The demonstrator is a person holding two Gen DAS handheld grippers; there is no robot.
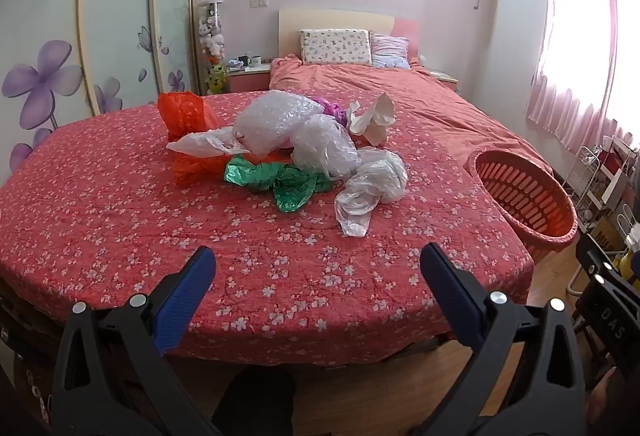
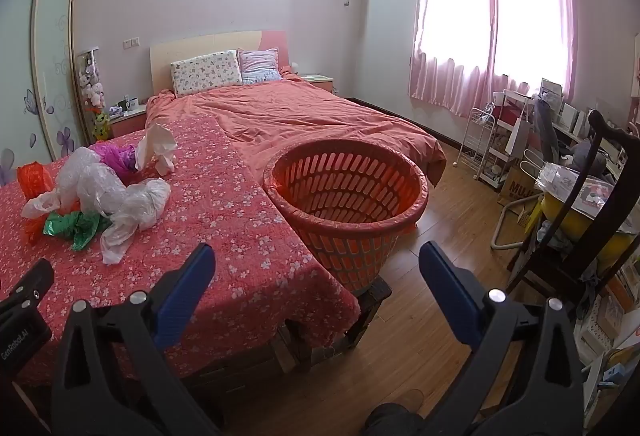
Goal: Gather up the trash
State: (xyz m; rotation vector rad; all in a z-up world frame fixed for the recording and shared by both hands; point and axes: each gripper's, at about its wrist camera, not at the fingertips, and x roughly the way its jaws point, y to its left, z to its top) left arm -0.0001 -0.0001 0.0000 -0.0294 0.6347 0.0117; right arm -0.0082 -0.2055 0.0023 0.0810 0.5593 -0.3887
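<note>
Black clamp arms with blue pads fill the bottom of both wrist views, and each pair stands spread wide with nothing between. Seen from its own camera, the left gripper [image 1: 318, 260] tilts downward over the near edge of a table covered by a red floral cloth [image 1: 120, 220], its fingers framing bare cloth short of the trash; the right gripper's black body shows at the far right edge of that view. From the other camera, the right gripper [image 2: 316, 260] also angles downward, hanging past the table's right corner with its left finger [image 2: 188, 276] over the cloth and its right finger over the wooden floor [image 2: 432, 220]. Trash lies in a loose heap near the middle of the table: an orange bag [image 1: 186, 116], crumpled bubble wrap [image 1: 276, 120], a green foil piece [image 1: 276, 180], a clear plastic bag [image 1: 372, 188], a purple scrap [image 1: 330, 108] and white paper [image 1: 372, 118]. An orange slotted basket [image 2: 348, 220] stands just beside the table's right edge, raised on a dark stool, near the right gripper and apart from the heap. Behind the table is a bed [image 2: 304, 116].
</note>
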